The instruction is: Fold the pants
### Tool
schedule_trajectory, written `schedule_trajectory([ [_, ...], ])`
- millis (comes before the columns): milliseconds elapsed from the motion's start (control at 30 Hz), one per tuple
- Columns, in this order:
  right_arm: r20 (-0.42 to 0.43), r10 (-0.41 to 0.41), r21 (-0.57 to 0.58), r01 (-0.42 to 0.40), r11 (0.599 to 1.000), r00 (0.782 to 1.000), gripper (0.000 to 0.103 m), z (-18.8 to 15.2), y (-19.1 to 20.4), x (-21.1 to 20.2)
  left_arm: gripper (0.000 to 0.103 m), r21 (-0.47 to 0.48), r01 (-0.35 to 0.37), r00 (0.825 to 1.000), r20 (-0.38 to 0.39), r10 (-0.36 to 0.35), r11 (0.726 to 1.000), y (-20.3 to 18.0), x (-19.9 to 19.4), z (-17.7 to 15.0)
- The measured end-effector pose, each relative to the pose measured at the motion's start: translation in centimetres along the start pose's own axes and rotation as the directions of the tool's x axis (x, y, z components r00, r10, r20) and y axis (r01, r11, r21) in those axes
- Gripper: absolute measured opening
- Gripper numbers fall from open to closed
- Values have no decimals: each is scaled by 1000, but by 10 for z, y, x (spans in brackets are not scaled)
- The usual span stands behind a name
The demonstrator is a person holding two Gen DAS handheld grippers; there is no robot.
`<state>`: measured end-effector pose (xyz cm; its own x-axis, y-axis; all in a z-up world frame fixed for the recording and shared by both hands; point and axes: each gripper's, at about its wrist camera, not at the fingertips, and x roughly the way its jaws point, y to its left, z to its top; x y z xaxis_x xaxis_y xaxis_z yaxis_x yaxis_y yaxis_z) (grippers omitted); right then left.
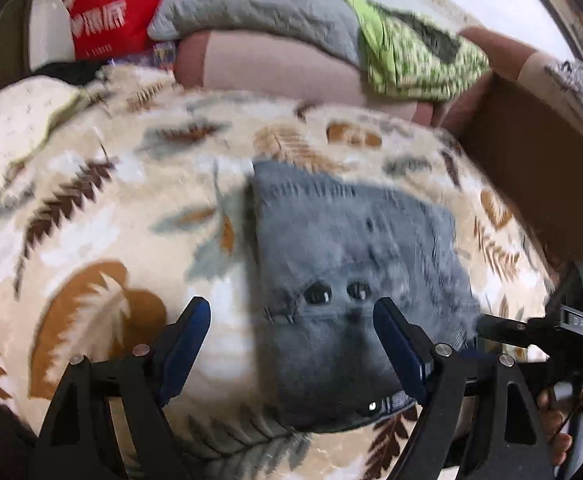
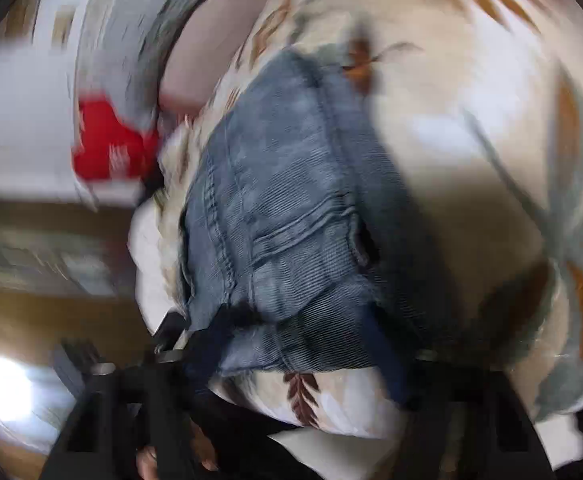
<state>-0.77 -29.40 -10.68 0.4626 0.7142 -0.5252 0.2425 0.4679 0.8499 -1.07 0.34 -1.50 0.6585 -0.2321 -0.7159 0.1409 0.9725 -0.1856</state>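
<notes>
The grey-blue corduroy pants (image 1: 347, 280) lie folded into a compact bundle on a cream blanket with a feather print (image 1: 91, 208). My left gripper (image 1: 291, 320) is open just above the near part of the bundle, holding nothing. In the right wrist view the pants (image 2: 283, 208) fill the middle. My right gripper (image 2: 295, 328) stands open with its fingers either side of the near edge of the bundle. The right gripper also shows at the right edge of the left wrist view (image 1: 531, 328). Both views are blurred by motion.
A green patterned cloth (image 1: 415, 52) and a grey quilted pillow (image 1: 259, 4) lie on a pink sofa back (image 1: 275, 68) behind the blanket. A red bag (image 1: 119, 4) stands at the far left. A brown cardboard box (image 1: 539, 168) stands to the right.
</notes>
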Motion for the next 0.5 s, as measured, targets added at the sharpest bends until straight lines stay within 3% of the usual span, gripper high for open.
schedule_trajectory([
  [67,15,-16,-14,16,1000,1000,66,0,8,-8,84,3,-14,1000,14,14,1000,2,1,2],
  [167,22,-51,-57,53,997,998,67,2,27,-7,84,39,-16,997,-72,19,999,-3,24,-3],
  [333,18,-114,24,113,993,993,66,12,24,6,84,30,-12,997,-73,14,999,0,28,-10],
  [433,11,-115,99,113,989,993,50,14,7,5,84,16,0,997,-75,1,1000,3,30,-12],
  [467,17,-120,104,118,988,993,39,14,6,4,84,14,3,997,-75,-2,1000,3,30,-13],
  [500,26,-137,89,134,987,990,18,14,8,3,84,11,6,997,-77,-5,1000,5,31,-13],
])
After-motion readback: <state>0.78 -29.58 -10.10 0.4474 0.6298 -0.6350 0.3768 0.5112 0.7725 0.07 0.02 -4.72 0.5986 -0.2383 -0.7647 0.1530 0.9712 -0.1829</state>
